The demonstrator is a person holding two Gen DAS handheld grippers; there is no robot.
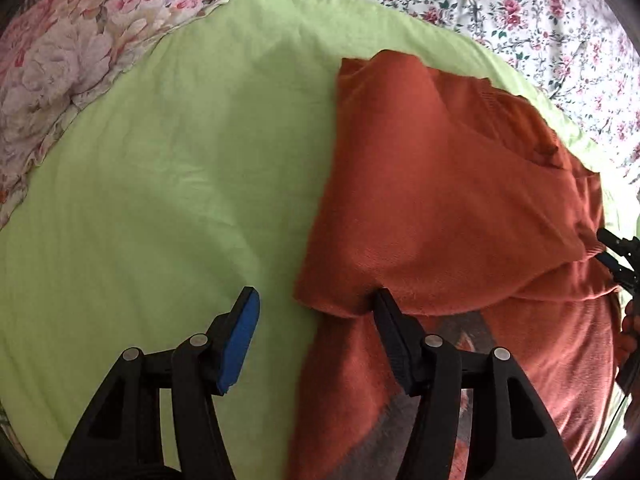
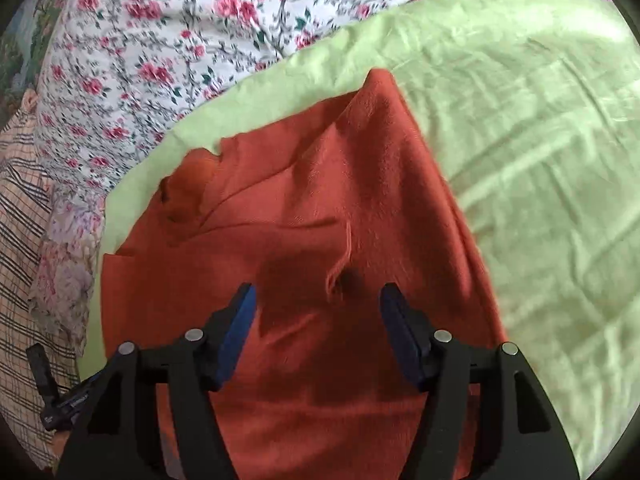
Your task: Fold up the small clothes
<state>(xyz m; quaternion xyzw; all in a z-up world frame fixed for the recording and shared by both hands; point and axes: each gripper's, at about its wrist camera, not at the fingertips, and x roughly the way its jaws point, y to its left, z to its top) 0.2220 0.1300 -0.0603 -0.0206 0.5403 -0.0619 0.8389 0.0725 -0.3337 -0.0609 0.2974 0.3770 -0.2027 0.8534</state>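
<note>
A rust-orange knitted garment (image 1: pixel 440 184) lies partly folded on a light green sheet (image 1: pixel 160 180). Its upper layer is folded over a lower layer with a dark print (image 1: pixel 460 340). My left gripper (image 1: pixel 314 300) is open and empty at the garment's left folded edge; its right finger touches the fold. In the right wrist view the garment (image 2: pixel 320 208) fills the middle, on the green sheet (image 2: pixel 540 140). My right gripper (image 2: pixel 318 296) is open and empty just above the cloth. The right gripper also shows at the right edge of the left wrist view (image 1: pixel 618 256).
A white floral bedspread (image 1: pixel 500 4) lies beyond the green sheet. A pastel floral cloth (image 1: pixel 60 60) lies at the far left. In the right wrist view a plaid cloth (image 2: pixel 20 200) lies at the left edge beside the floral bedspread (image 2: pixel 160 40).
</note>
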